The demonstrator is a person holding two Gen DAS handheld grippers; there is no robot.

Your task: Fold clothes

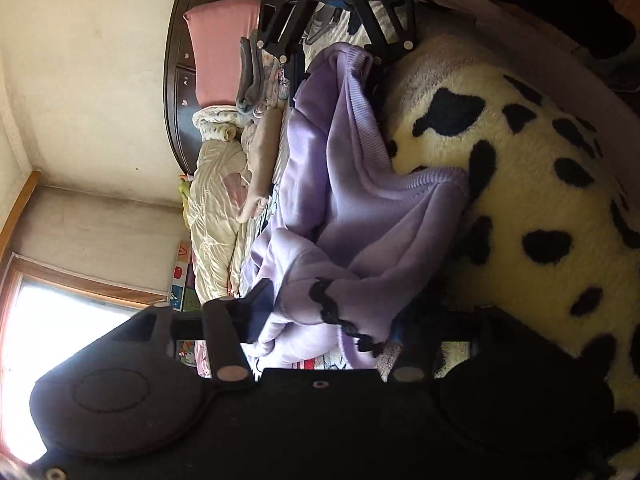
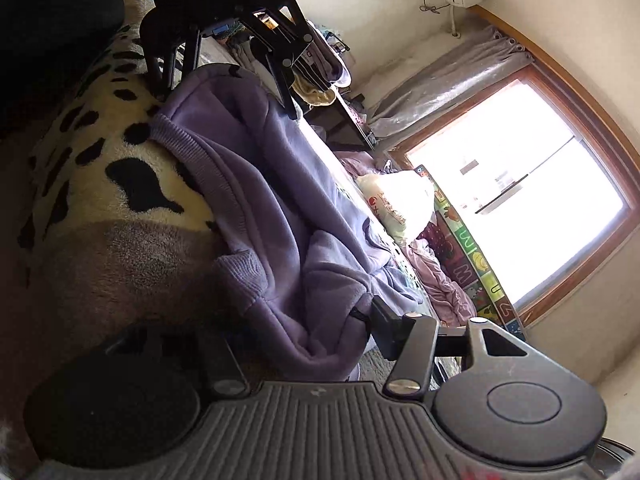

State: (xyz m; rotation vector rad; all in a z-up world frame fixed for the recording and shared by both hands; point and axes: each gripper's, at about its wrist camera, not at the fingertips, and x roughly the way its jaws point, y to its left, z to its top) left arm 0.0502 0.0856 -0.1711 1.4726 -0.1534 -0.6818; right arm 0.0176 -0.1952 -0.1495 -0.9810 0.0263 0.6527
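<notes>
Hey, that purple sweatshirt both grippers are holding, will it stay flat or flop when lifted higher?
Likely floppy: the purple sweatshirt sags in deep folds between the left gripper and the right gripper. Its thick fleece and ribbed hem suggest moderate weight. It probably drags rather than slides on the fuzzy spotted blanket.

Purple sweatshirt [image 1: 352, 208] folds hide the left gripper [image 1: 320, 320] fingertips; window [image 2: 520, 208] view overexposed.

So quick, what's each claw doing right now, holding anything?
Left claw: closed on the purple sweatshirt.
Right claw: closed on the same purple sweatshirt, at another part of it.
</notes>
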